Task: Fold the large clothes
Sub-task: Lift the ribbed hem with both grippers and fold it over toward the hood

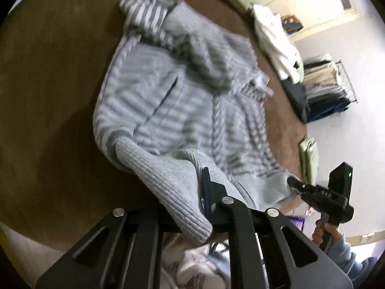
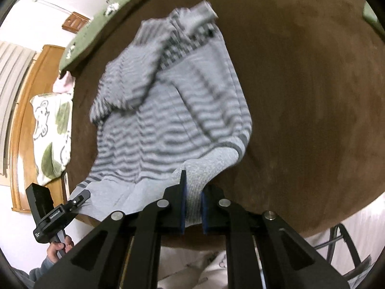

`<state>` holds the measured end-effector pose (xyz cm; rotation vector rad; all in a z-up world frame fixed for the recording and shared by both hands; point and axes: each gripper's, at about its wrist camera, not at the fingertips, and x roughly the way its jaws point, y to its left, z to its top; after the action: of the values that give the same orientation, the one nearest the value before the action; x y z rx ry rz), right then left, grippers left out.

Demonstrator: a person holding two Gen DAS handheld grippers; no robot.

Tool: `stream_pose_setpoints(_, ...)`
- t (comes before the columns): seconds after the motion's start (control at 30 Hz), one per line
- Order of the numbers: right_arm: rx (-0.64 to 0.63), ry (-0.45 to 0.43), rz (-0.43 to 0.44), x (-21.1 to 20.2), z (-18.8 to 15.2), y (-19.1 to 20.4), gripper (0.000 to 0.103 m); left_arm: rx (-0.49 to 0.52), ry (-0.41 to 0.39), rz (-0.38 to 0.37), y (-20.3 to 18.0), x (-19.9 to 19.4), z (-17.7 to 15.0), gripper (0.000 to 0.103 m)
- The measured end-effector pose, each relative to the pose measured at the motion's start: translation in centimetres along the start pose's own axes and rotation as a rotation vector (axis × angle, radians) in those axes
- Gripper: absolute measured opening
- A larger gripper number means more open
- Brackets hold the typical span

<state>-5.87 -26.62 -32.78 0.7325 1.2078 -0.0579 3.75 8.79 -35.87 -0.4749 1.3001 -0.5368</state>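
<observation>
A grey striped sweater (image 1: 168, 91) (image 2: 163, 125) lies spread on a brown surface (image 1: 48, 96) (image 2: 300, 96), its ribbed hem lifted toward the cameras. In the left wrist view my left gripper (image 1: 195, 192) is shut on one corner of the hem, with the fabric draped over one finger and hiding it. In the right wrist view my right gripper (image 2: 192, 202) is shut on the other hem corner, grey rib pinched between the blue pads. Each gripper also shows in the other view: right gripper (image 1: 296, 184), left gripper (image 2: 81, 197), both biting the hem edge.
A heap of pale clothes (image 1: 276, 38) sits at the surface's far edge, with a clothes rack (image 1: 329, 84) beyond and a green cushion (image 1: 309, 154) nearby. A leaf-patterned pillow (image 2: 53, 134) and wooden headboard (image 2: 24, 125) line the other side. A person's hands (image 1: 322, 233) (image 2: 57, 248) hold the handles.
</observation>
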Motion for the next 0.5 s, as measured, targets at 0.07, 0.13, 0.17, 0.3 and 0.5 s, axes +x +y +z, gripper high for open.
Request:
stream_pose_setpoints(0.07, 0.001, -0.034, 0.003, -0.9, 1.1, 0.6, 0.01, -0.005, -0.042, -0.019, -0.5, -0.9, 1.4, 0.013)
stream_pose_setpoints(0.13, 0.011, -0.074, 0.019, -1.8, 2.8, 1.5, 0.01, 0.007, -0.073, -0.021, -1.0, -1.5, 2.6, 0.013)
stream_pose_setpoints(0.17, 0.008, -0.084, 0.023, -2.0, 3.4, 1.7, 0.01, 0.016, -0.091, -0.017, -1.4, -1.8, 3.4, 0.013)
stream_pose_setpoints(0.3, -0.051, -0.146, 0.014, -2.5, 6.5, 4.0, 0.01, 0.042, -0.153, -0.013, -2.6, -2.3, 6.1, 0.013)
stream_pose_setpoints(0.5, -0.053, -0.237, 0.034, -2.3, 11.2, 5.6, 0.01, 0.122, -0.249, 0.004, -5.2, -2.4, 10.8, 0.013)
